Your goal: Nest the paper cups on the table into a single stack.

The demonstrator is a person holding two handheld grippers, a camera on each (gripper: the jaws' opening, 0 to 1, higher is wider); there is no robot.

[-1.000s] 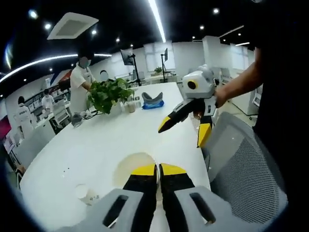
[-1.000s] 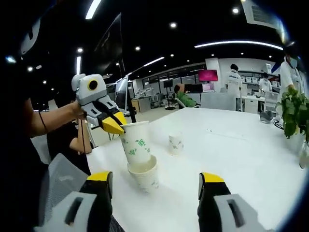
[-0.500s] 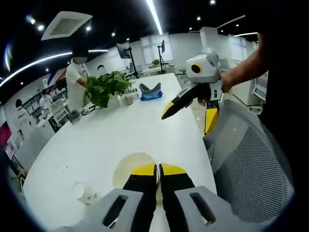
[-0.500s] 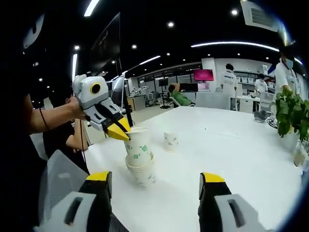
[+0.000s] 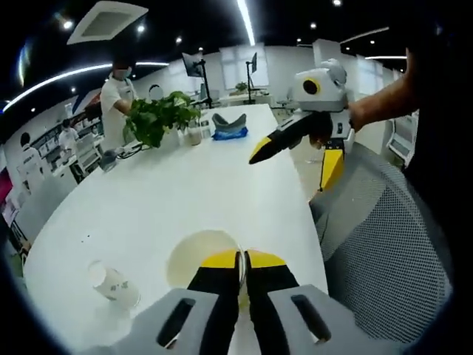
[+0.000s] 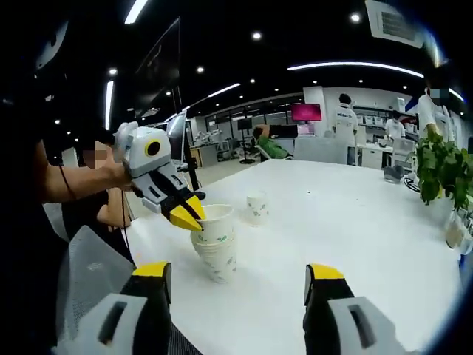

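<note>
- The left gripper (image 6: 194, 216) has its yellow fingers (image 6: 182, 217) clenched on the rim of the top paper cup (image 6: 214, 220), which sits nested in the cup stack (image 6: 217, 257) near the tabletop (image 6: 355, 244) edge.
- A lone cup (image 6: 257, 208) stands upright just behind the stack, apart from it.
- The right gripper (image 6: 235, 285) hangs released, fingers spread wide, short of the stack.
- A leafy plant (image 5: 159, 122) stands at the far end.

The stack of cups (image 5: 201, 255) is half hidden behind the left gripper (image 5: 242, 260) fingers — its bottom unseen.
</note>
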